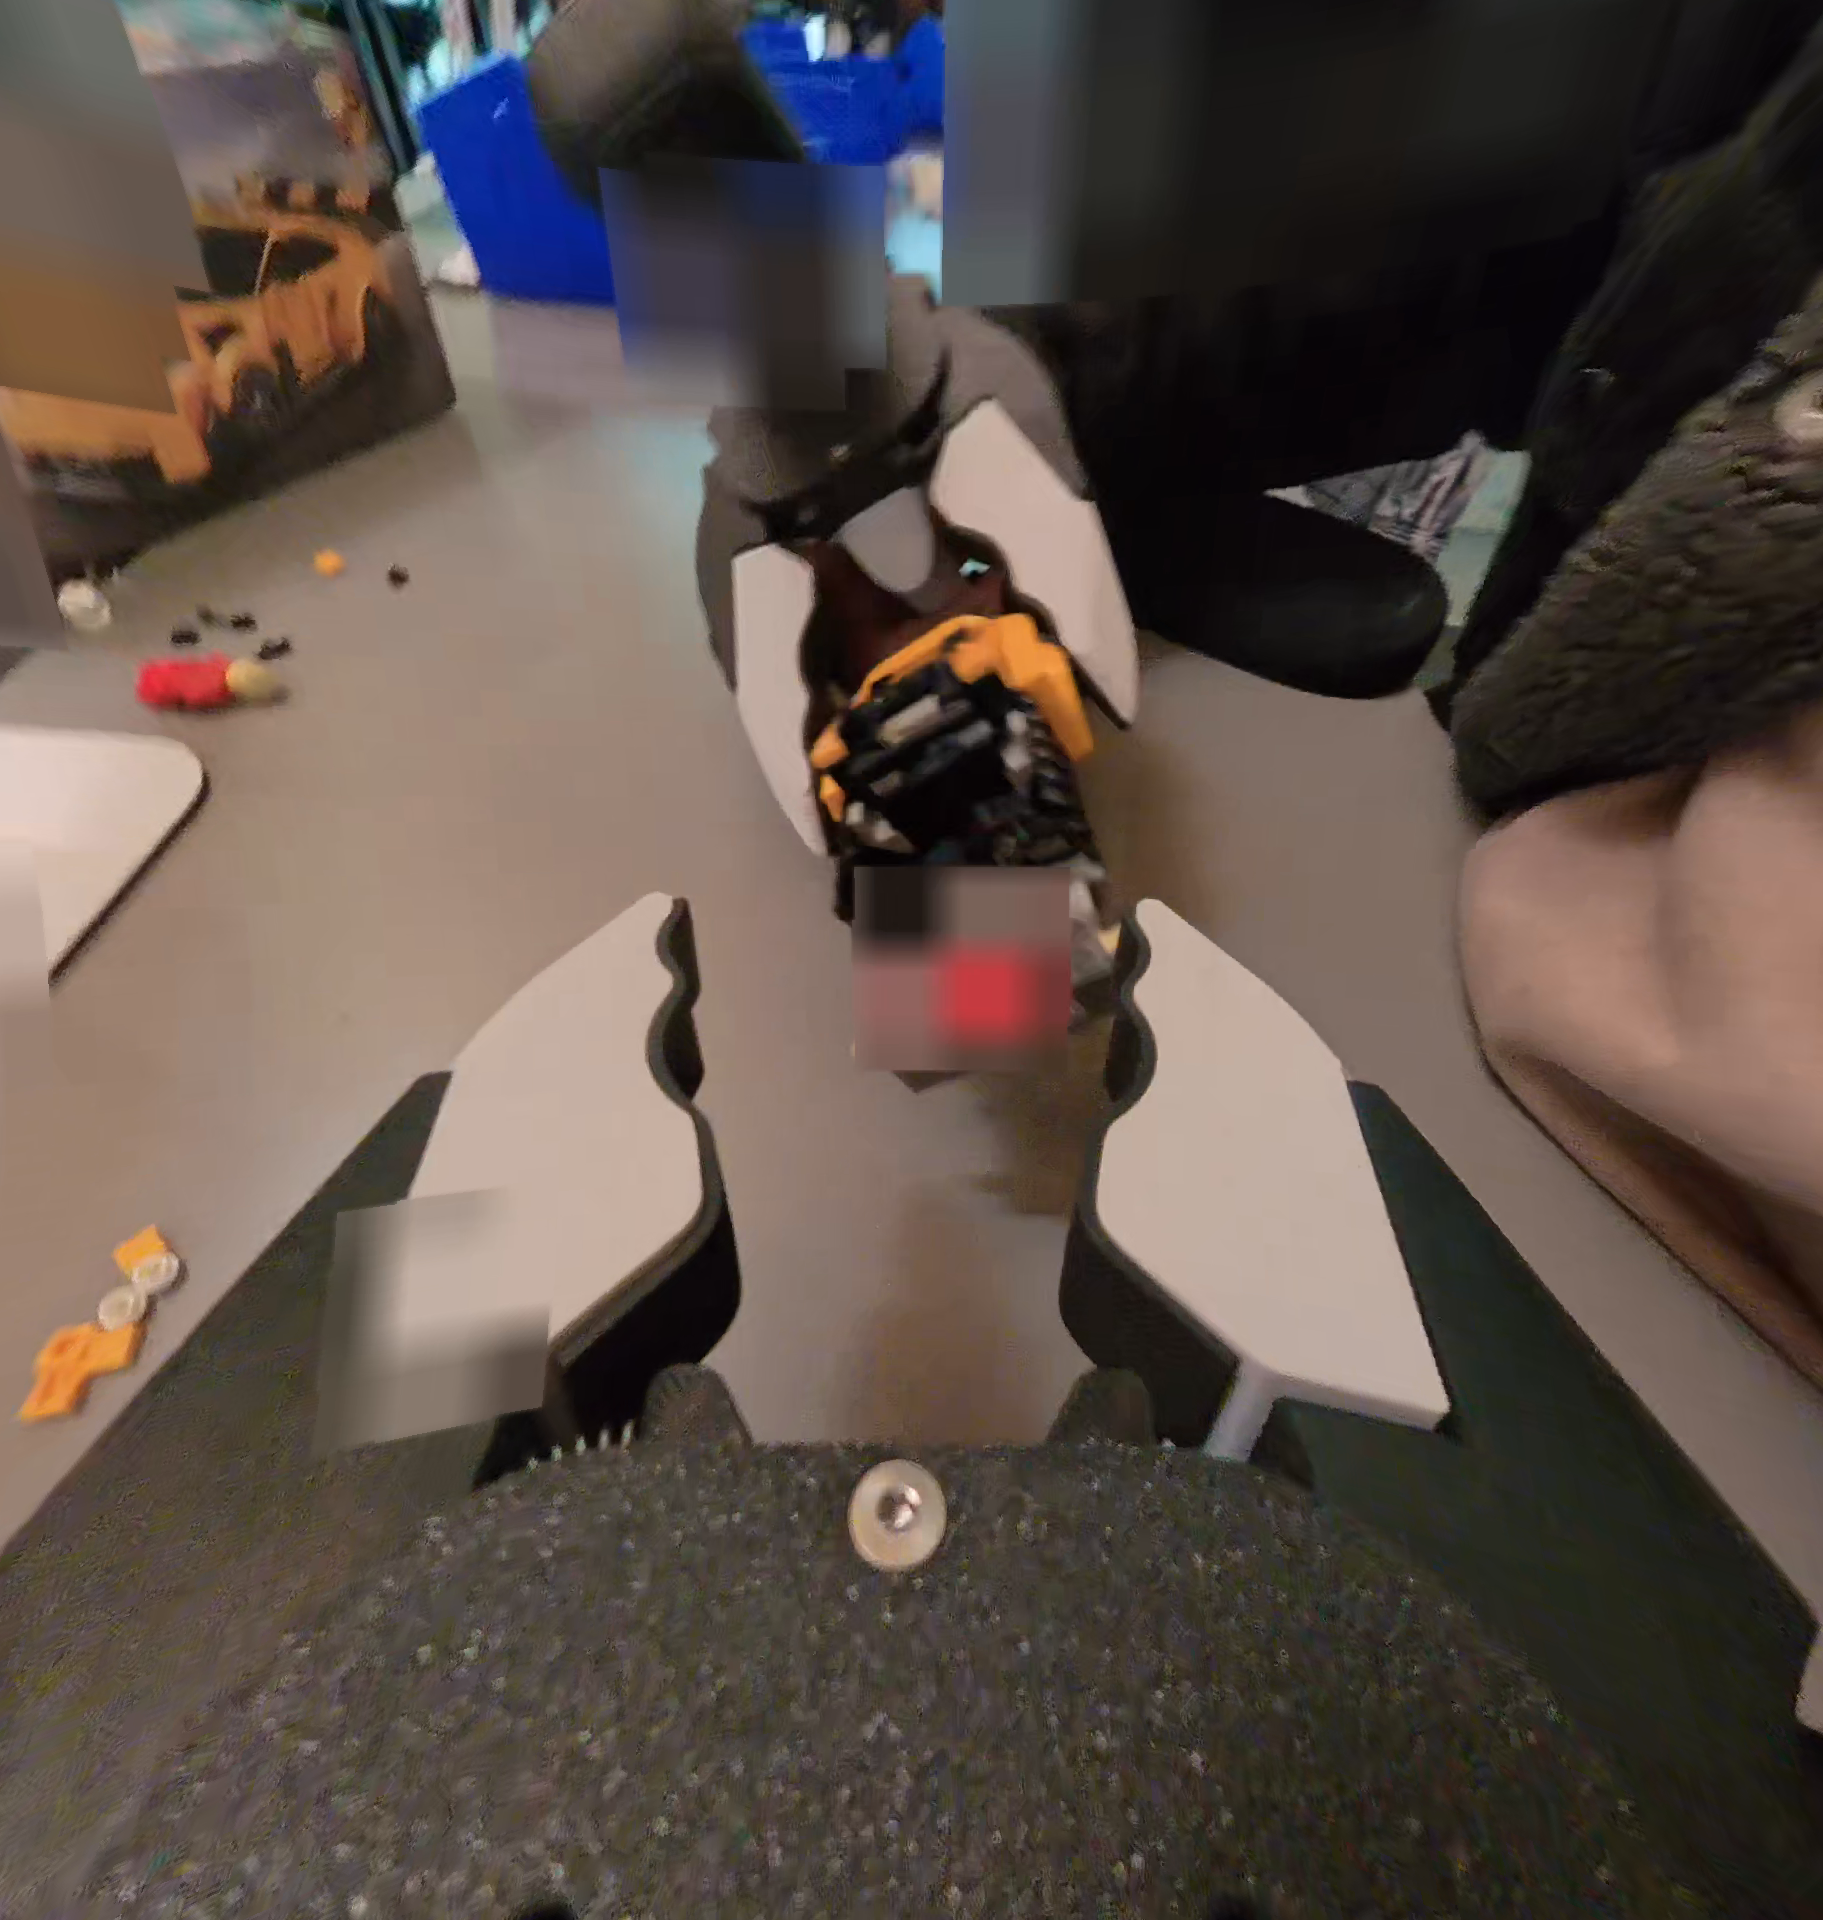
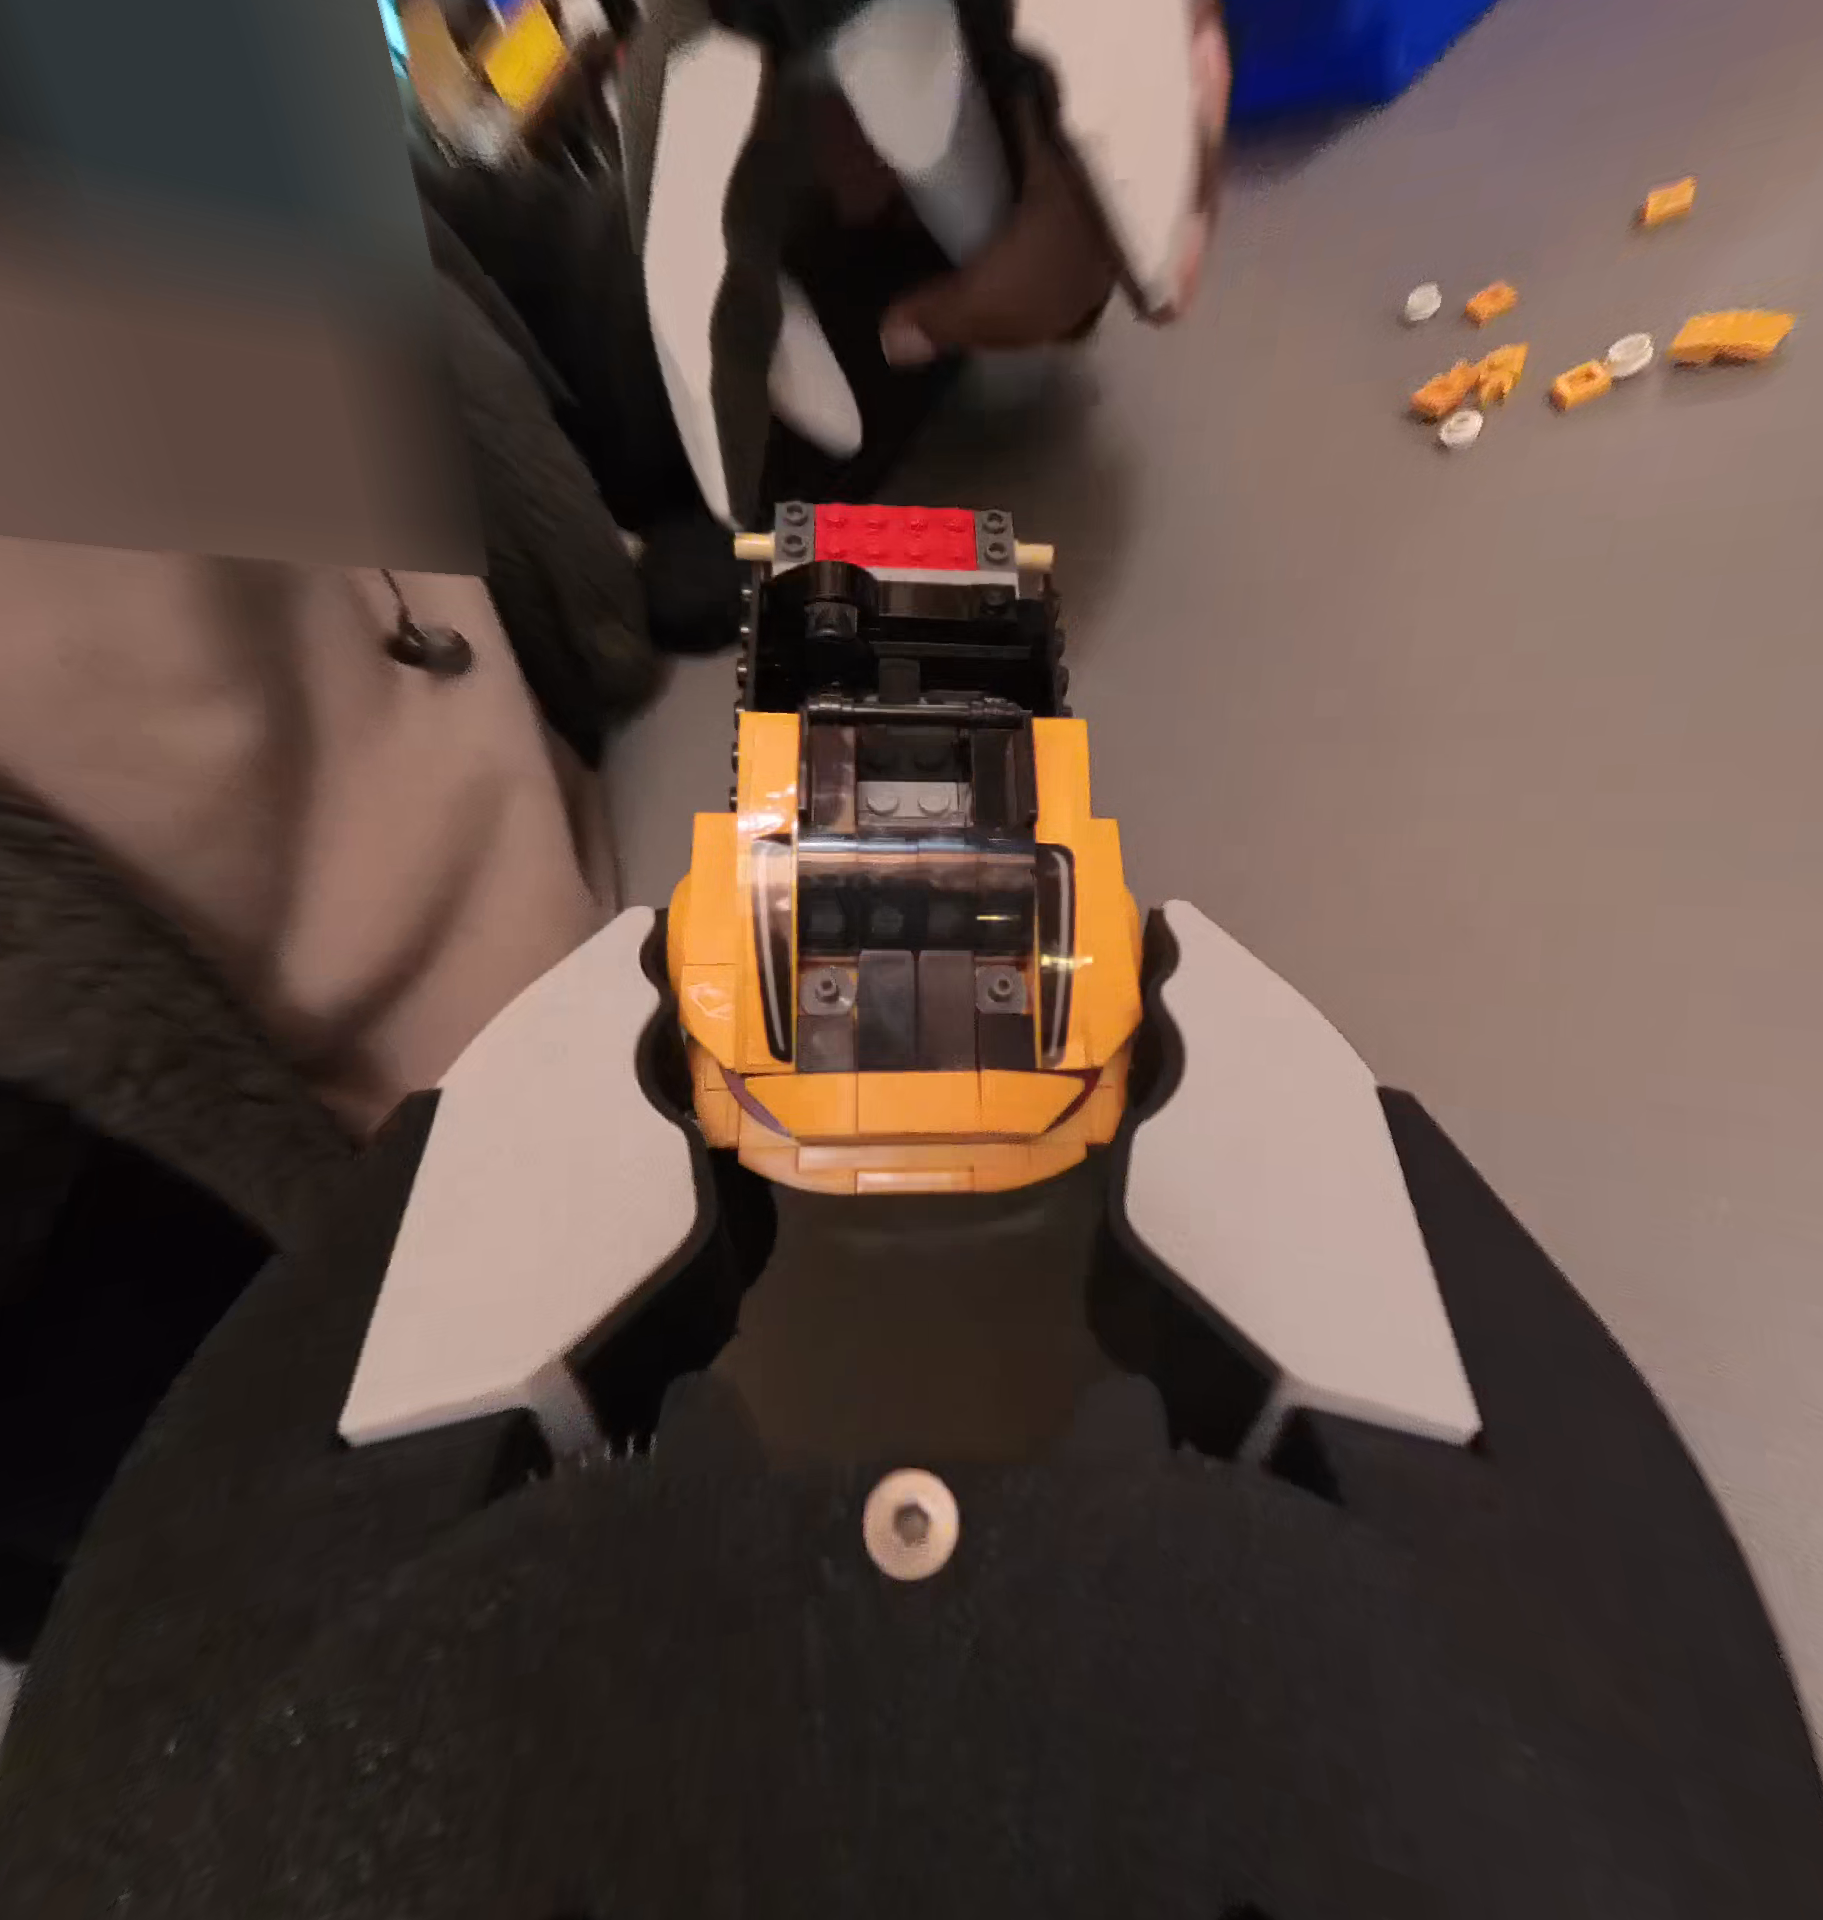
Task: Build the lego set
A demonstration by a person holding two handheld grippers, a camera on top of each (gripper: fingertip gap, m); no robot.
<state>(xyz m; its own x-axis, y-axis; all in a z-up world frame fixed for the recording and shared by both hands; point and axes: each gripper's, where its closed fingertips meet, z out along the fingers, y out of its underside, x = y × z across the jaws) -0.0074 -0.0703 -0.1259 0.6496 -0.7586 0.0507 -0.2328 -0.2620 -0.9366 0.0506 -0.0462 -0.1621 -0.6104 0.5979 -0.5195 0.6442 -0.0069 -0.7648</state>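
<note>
A half-built orange and black lego car (image 2: 912,914) with a red plate at its far end is clamped at its nose between the fingers of my right gripper (image 2: 907,997). In the left wrist view the same car (image 1: 948,748) shows ahead, held by the right gripper (image 1: 938,717). My left gripper (image 1: 912,987) is open and empty, its fingertips just short of the car's near end. In the right wrist view the left gripper (image 2: 938,208) shows blurred beyond the car. Loose orange and clear pieces (image 2: 1572,353) lie on the grey table (image 2: 1406,727).
The lego box (image 1: 263,343) stands at the back left. Small black, red and orange pieces (image 1: 211,665) lie near it. More orange pieces (image 1: 96,1320) lie at my left. A white pad (image 1: 65,821) sits at the left edge. A person's hand (image 1: 1665,987) is at the right. About 9 centimetres separates my left fingertips from my right.
</note>
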